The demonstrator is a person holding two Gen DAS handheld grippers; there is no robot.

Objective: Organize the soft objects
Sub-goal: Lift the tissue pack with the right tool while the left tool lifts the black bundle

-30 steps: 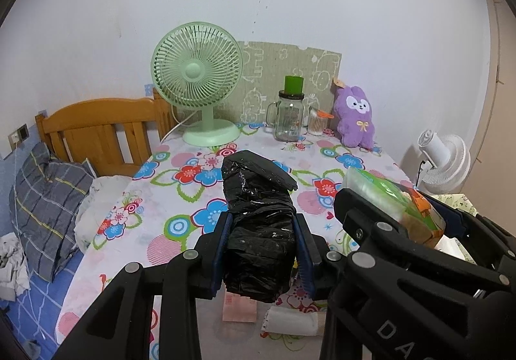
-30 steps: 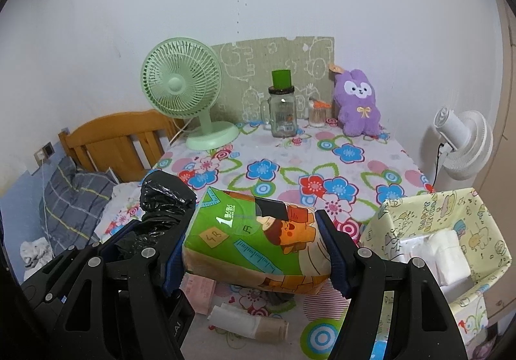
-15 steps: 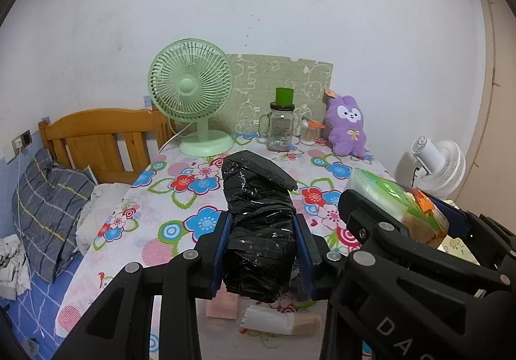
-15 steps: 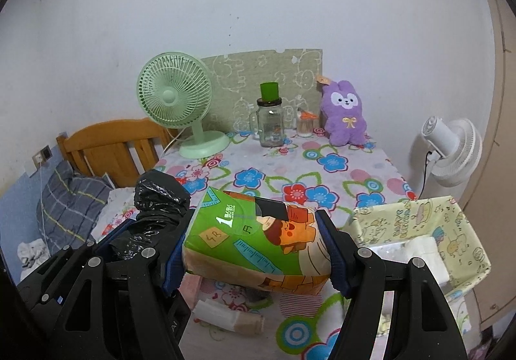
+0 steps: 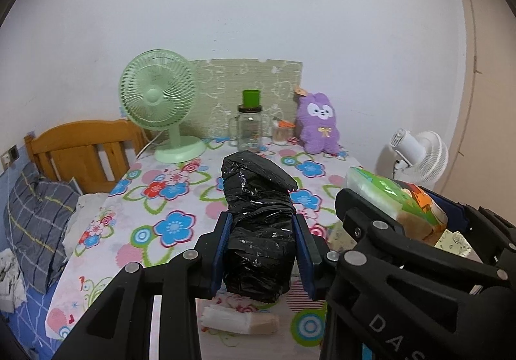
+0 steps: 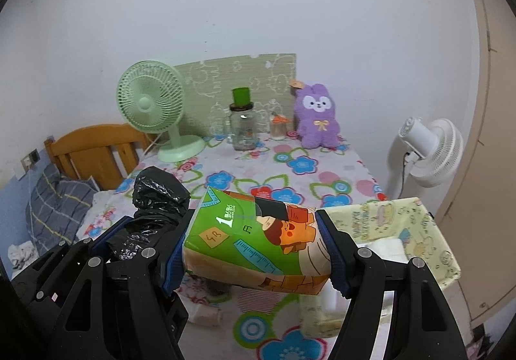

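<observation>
Left gripper [image 5: 262,252] was clamped on a black plastic bundle [image 5: 258,231], pads pressing both its sides, bundle lifted clear of the flowered tabletop [image 5: 167,199]. Right gripper [image 6: 256,252], just to its right, pinched a green tissue pack [image 6: 254,244] across its ends, also held above the tabletop. Below the left gripper a small wrapped roll [image 5: 238,321] lay on the tabletop. Right of the right gripper stood a yellow fabric bin [image 6: 403,224] with white items inside. Far ahead of both grippers: green fan [image 5: 158,102], glass jar [image 5: 250,128], purple plush [image 5: 317,124].
</observation>
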